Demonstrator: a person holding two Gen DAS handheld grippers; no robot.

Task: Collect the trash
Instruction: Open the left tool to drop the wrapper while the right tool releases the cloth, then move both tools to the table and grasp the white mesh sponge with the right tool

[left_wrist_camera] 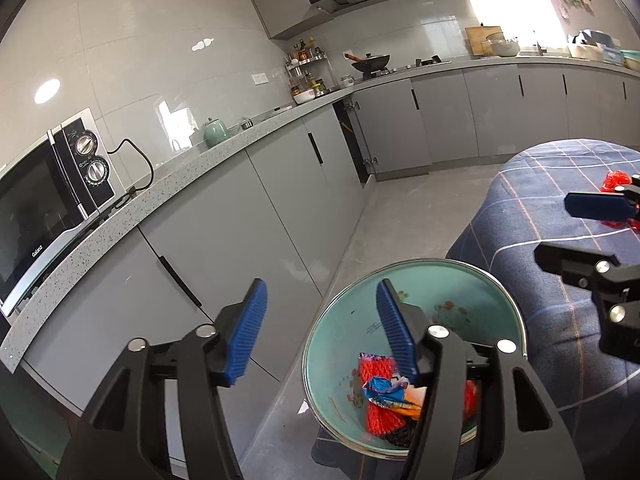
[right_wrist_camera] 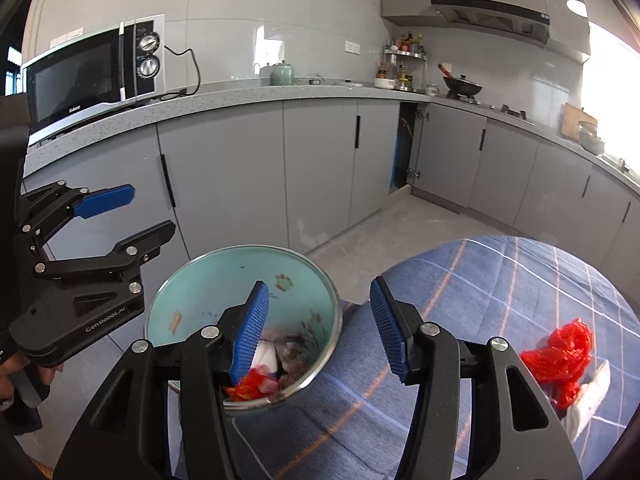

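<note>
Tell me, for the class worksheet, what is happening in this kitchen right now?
A person holds a two-finger gripper in each hand and is collecting trash into a teal bin beside a table with a blue checked cloth. The bin already holds wrappers. Both the left gripper and the right gripper are open and hold nothing, hovering near the bin. A red plastic bag lies on the cloth, not yet picked up.

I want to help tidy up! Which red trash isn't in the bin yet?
The crumpled red plastic bag on the blue checked tablecloth. The other red pieces already lie inside the teal bin.
</note>
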